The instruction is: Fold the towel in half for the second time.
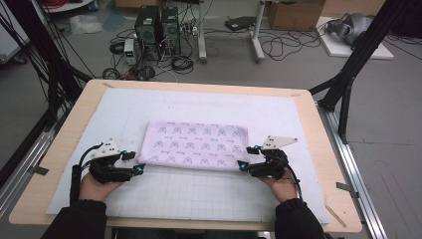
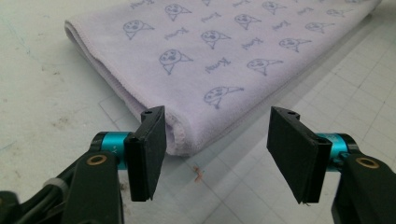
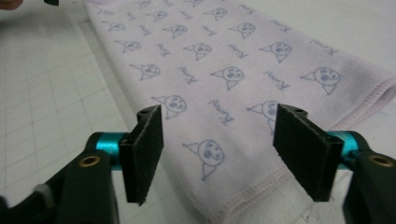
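- The pale lilac folded towel with small printed faces (image 1: 193, 145) is lying flat in the middle of the white gridded mat (image 1: 199, 194), on the light wooden table (image 1: 318, 129).
- The left gripper (image 1: 141, 168) is standing with its jaws spread at the towel's near left corner; nothing is being pinched.
- The right gripper (image 1: 242, 165) is also spread, with the near right corner between its pads (image 3: 144, 154), probably not touching.
- The work in hand seems to be folding, and a fresh hold is being prepared.
- To do it well, each gripper should be taking all layers at the hem, at equal depth, then lifting together to keep the edges aligned.
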Demonstrator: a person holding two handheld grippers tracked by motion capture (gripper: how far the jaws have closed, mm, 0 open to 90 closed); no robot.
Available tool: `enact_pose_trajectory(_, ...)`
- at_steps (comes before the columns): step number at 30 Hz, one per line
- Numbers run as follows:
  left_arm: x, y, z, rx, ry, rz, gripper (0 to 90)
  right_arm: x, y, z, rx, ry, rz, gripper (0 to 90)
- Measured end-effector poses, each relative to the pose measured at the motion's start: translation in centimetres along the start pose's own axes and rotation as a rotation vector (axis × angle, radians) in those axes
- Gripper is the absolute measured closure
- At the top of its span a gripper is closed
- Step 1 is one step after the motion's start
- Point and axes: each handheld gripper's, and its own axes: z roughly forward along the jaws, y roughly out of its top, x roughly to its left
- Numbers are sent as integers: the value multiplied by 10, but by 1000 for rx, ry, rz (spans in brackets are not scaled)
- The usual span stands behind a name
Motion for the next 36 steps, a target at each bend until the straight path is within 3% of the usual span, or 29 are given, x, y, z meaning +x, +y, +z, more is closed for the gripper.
enact_pose_trajectory(4, -3, 1, -4, -20, 8, -8, 349, 4, -2, -2, 7, -18, 14, 203)
enact_pose_trajectory(10, -8, 4, -11, -58, 32, 5, 311, 12, -1, -5, -15, -36, -11, 137)
enact_pose_trajectory(24, -13, 3, -21, -75, 63, 8, 259, 20, -6, -15, -28, -44, -20, 123)
enact_pose_trajectory(36, -25, 0, -27, -71, 55, 25, 254, 24, -16, -33, -38, -67, -18, 120)
